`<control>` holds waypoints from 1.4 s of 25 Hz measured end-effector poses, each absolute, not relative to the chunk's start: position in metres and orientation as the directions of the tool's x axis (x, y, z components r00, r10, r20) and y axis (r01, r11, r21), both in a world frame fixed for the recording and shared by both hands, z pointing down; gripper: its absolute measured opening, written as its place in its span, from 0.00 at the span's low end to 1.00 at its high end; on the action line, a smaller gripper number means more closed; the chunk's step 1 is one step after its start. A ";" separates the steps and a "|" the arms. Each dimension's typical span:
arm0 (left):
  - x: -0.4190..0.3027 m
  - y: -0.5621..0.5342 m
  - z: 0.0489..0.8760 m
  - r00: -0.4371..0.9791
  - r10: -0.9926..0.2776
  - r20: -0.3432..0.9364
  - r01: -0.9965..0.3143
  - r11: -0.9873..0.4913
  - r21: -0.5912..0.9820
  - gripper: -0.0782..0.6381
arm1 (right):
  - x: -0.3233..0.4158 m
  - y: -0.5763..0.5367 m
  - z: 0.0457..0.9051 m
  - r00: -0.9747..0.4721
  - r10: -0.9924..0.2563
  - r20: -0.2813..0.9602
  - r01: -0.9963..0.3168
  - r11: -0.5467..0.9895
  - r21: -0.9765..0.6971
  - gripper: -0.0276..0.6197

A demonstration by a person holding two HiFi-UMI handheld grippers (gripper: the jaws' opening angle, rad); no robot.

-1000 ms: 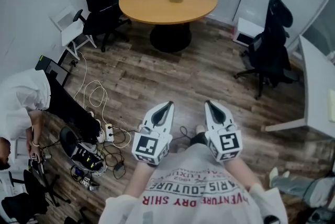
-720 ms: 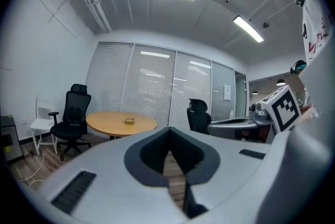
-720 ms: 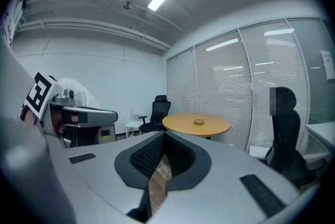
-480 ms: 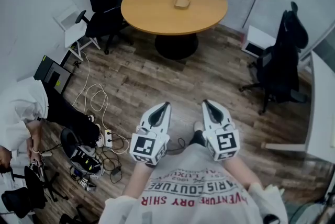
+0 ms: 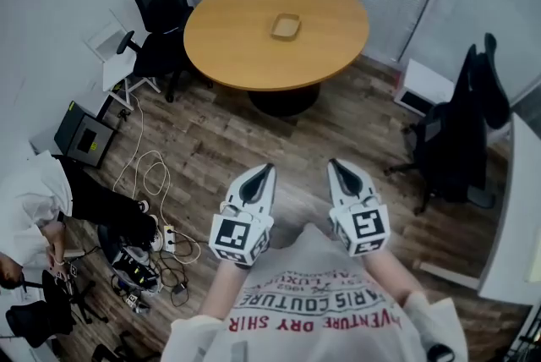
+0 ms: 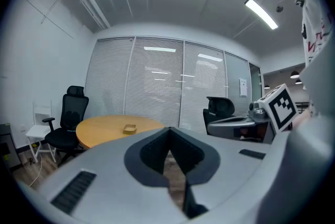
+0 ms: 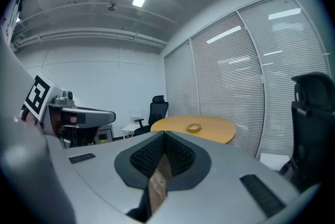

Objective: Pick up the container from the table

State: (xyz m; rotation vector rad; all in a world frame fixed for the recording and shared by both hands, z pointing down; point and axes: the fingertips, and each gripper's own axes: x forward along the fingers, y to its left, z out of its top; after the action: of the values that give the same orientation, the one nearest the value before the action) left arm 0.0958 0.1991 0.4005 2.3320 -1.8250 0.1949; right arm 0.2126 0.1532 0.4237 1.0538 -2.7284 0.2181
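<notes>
We're holding the left gripper (image 5: 267,168) and right gripper (image 5: 333,163) clamped shut on nothing, over a wood-plank floor (image 5: 245,140). The container (image 5: 286,26) sits mid-top on the round wooden table (image 5: 228,43), well apart from them. Shirt (image 5: 321,309) print partly reads "COUTURE".

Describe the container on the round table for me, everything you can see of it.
The container is a small, shallow, open-topped tray, rectangular with rounded corners, tan like wood or fibre. It looks empty and sits flat and upright near the middle of the round wooden table, alone; only the tabletop touches it.
</notes>
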 end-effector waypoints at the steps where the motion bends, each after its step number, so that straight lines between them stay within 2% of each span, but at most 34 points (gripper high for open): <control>1: 0.099 0.189 0.401 0.240 -0.947 0.214 -0.971 -0.231 0.065 0.11 | 0.216 0.140 0.427 -0.723 -0.643 0.251 -0.677 0.733 -0.072 0.05; 5: 0.096 0.167 0.408 0.215 -0.945 0.246 -0.976 -0.204 0.072 0.11 | 0.218 0.106 0.432 -0.718 -0.643 0.267 -0.683 0.725 -0.091 0.05; 12: 0.049 0.136 0.416 0.188 -0.949 0.254 -0.980 -0.165 0.108 0.11 | 0.184 0.078 0.446 -0.736 -0.612 0.291 -0.666 0.731 -0.147 0.05; 22: -0.050 0.020 0.420 0.290 -0.935 0.204 -0.955 -0.268 0.128 0.11 | 0.089 -0.010 0.446 -0.666 -0.679 0.308 -0.730 0.679 -0.083 0.05; 29: -0.137 -0.052 0.400 0.379 -0.907 0.183 -0.924 -0.362 0.118 0.11 | 0.004 -0.084 0.422 -0.589 -0.762 0.268 -0.802 0.591 -0.084 0.05; 35: -0.184 -0.097 0.410 0.395 -0.897 0.199 -0.916 -0.369 0.155 0.11 | -0.033 -0.128 0.424 -0.522 -0.799 0.299 -0.846 0.530 -0.061 0.05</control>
State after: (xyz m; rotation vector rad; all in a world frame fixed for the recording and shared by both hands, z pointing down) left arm -0.1835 -0.0968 0.4103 2.4137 -1.6019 0.1183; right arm -0.0327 -0.1276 0.4238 1.3881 -2.5351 0.2919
